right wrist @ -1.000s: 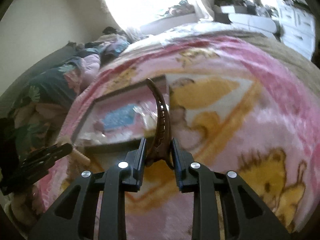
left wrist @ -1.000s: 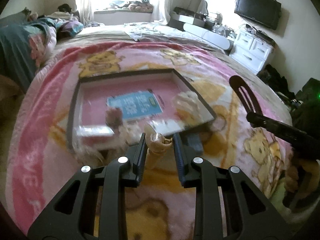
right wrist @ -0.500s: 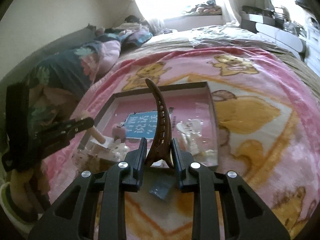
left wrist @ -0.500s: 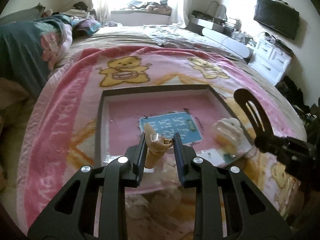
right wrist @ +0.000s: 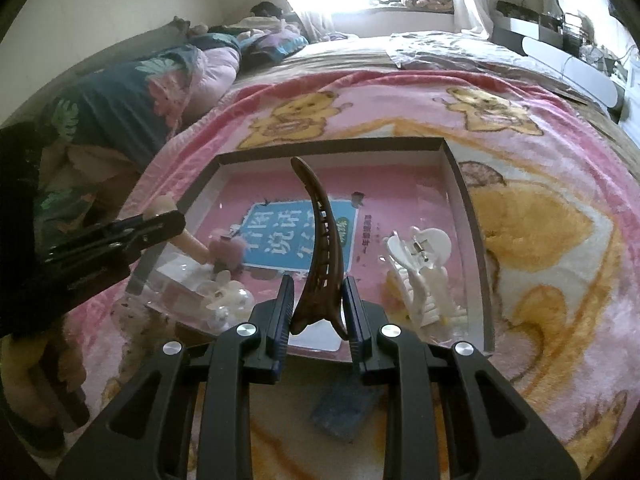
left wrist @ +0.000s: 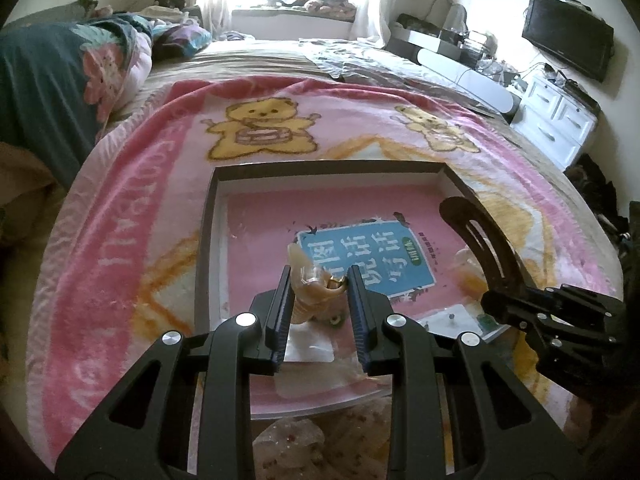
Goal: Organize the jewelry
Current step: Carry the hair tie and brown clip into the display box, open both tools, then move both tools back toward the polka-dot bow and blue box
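My left tongs clench beige clip, lower end hidden. Right tongs clench brown clip; tray ahead, near rim hidden.

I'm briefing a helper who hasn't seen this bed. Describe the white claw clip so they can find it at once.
On the pink bear blanket lies a shallow dark-rimmed tray with a blue-labelled pink floor. The white claw clip lies at its right side, beside the wall. It is the only big toothed white piece; the brown clip is held in the right gripper.
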